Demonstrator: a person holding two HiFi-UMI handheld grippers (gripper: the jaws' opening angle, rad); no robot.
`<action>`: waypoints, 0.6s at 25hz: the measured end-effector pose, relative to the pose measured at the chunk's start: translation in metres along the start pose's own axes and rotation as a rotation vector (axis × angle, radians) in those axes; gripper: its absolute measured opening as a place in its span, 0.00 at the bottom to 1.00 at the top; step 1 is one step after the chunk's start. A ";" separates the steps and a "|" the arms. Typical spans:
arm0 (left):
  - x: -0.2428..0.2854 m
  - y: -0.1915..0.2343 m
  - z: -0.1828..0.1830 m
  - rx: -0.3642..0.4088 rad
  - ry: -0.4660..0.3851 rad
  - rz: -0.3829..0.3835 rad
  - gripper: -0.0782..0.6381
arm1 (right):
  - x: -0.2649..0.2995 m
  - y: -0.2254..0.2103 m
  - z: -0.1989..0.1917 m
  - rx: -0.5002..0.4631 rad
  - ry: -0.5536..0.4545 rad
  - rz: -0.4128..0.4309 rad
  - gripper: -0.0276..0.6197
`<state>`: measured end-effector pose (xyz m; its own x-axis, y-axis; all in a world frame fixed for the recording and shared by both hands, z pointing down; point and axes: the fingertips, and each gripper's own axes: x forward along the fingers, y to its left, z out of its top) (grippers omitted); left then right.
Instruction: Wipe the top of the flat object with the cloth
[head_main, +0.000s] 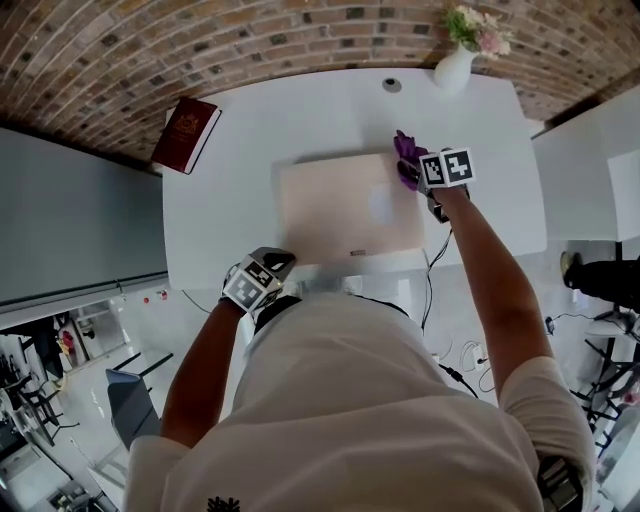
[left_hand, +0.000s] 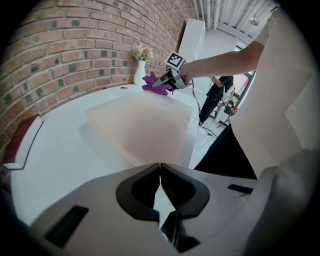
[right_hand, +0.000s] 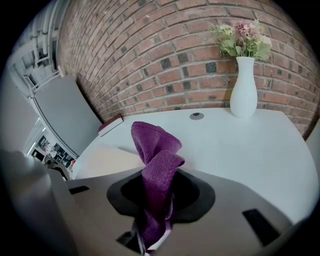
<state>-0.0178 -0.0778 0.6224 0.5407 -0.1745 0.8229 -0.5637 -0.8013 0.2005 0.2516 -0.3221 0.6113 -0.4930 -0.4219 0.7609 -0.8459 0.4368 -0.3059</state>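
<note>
Clenched on the lower folds of a purple cloth (right_hand: 156, 150), the jaws of the right gripper (right_hand: 157, 200) leave the rest standing up in front of them as a loose bunch. The left gripper (left_hand: 160, 172) has its jaws pressed together with nothing between them. It hangs at the table's near edge, just off the near left corner of the flat object (head_main: 345, 210).

That object, a pale beige slab, lies in the middle of the white table (head_main: 270, 110). The cloth is at the slab's far right corner, though I cannot tell whether it touches the top.

The wipe looks to be at one end of a stroke. To do it well, tip the gripper so the soft bunch meets the top rather than the hard jaw tips. Press lightly and draw overlapping strokes from the far right corner toward the near left one, keeping inside the edges. The slab may slide on so smooth a surface, so the idle left gripper could steady its near edge.

The tabletop is glossy and mostly bare. A red book (head_main: 186, 133) lies at its far left corner and a white vase (head_main: 452, 68) of flowers stands at the far right, with a small round grey fitting (head_main: 392, 85) near the vase along the far edge. A brick wall (right_hand: 150, 60) rises behind that edge.
</note>
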 end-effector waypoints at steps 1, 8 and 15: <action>0.000 0.000 0.000 -0.009 0.003 0.011 0.15 | -0.001 -0.003 0.000 -0.004 -0.006 -0.001 0.25; 0.004 -0.001 0.001 -0.093 0.025 0.050 0.15 | -0.030 -0.004 -0.002 -0.001 -0.128 0.031 0.25; -0.004 -0.002 0.002 -0.175 -0.028 0.061 0.15 | -0.081 0.046 -0.046 -0.030 -0.240 0.107 0.25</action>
<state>-0.0174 -0.0767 0.6181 0.5177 -0.2376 0.8219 -0.6947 -0.6775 0.2417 0.2620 -0.2313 0.5621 -0.6165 -0.5466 0.5667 -0.7817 0.5109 -0.3576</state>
